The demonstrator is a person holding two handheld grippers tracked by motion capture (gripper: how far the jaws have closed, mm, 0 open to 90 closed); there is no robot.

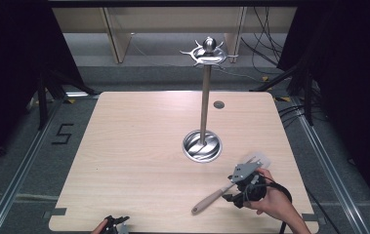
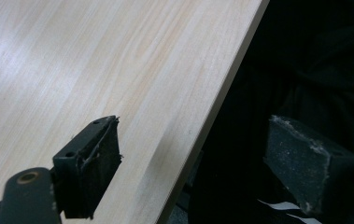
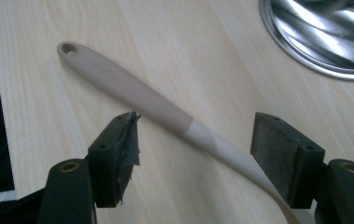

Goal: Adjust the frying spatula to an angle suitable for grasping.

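Note:
A beige spatula (image 1: pixel 213 199) with a hole at its handle end (image 3: pixel 67 48) lies aslant near the table's front right. Its pale head (image 1: pixel 259 159) looks blurred. My right gripper (image 1: pixel 235 187) hangs over it, held by a hand. In the right gripper view the jaws (image 3: pixel 195 128) stand open on either side of the spatula's neck (image 3: pixel 212 142), with gaps between the pads and the handle. My left gripper (image 1: pixel 114 224) sits at the table's front edge, and its jaws (image 2: pixel 195 135) are open with nothing between them, one over the wood and one past the edge.
A tall metal stand rises from a round shiny base (image 1: pixel 202 146) at the table's middle, with a hooked crown (image 1: pixel 208 51) on top. The base's rim (image 3: pixel 324 42) lies just beyond the spatula. A small grey disc (image 1: pixel 218 104) is set in the far tabletop. Dark curtains flank both sides.

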